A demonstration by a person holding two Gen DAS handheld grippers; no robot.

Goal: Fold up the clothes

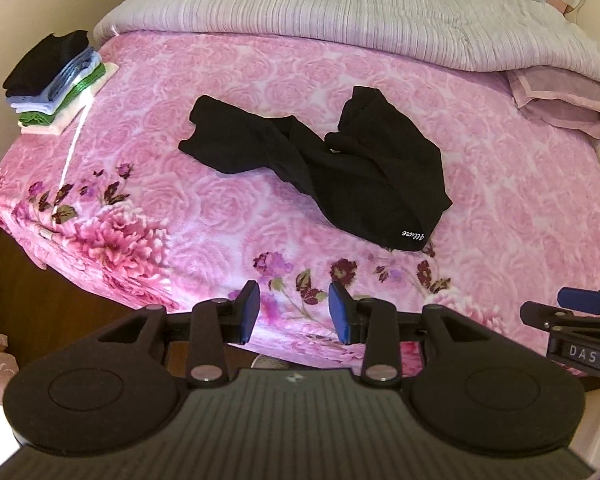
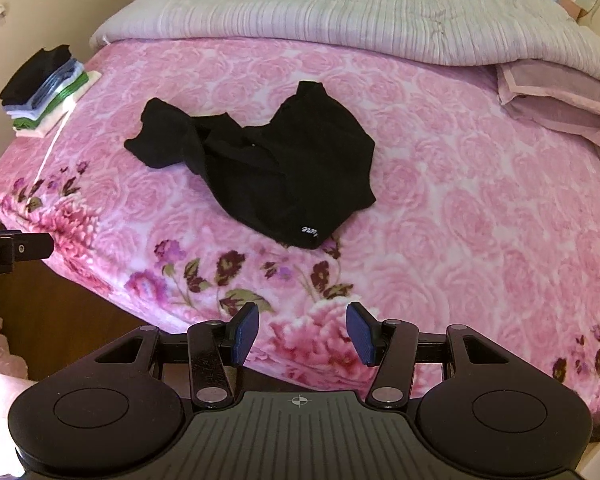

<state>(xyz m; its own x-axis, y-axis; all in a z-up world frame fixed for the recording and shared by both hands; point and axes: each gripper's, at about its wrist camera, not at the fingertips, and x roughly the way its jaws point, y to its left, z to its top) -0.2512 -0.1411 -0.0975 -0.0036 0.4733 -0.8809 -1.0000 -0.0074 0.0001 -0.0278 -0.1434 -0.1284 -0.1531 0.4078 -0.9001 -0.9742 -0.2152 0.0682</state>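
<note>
One black garment (image 1: 316, 168), unfolded. It lies crumpled mid-bed on the pink floral blanket (image 1: 500, 208), twisted in the middle: one lobe splays toward the left, a bigger bunched mass sits right and toward the near edge. Small white script logo on the near hem corner; can't read it fully. Fabric looks matte and soft, with deep folds. The right wrist view shows the same garment (image 2: 268, 168) with the same twist, logo corner nearest the camera.

Stack (image 1: 56, 84) of folded clothes at the far-left corner of the bed, well apart from the garment. Top to bottom: black, light blue, green, white/cream. At least four items visible; exact count unclear since the layers bunch.

Grey ribbed duvet (image 1: 340, 12) rolled along the far side of the bed, one. Pink folded pillow or throw (image 1: 560, 104) at the right edge, one.

Two tools, both over the near edge of the bed, neither touching the garment. Left tool (image 1: 294, 312): blue pads apart, nothing between them. Right tool (image 2: 302, 334): pads spread wider, also empty. Each tool's edge shows in the other's view, so they sit side by side.
</note>
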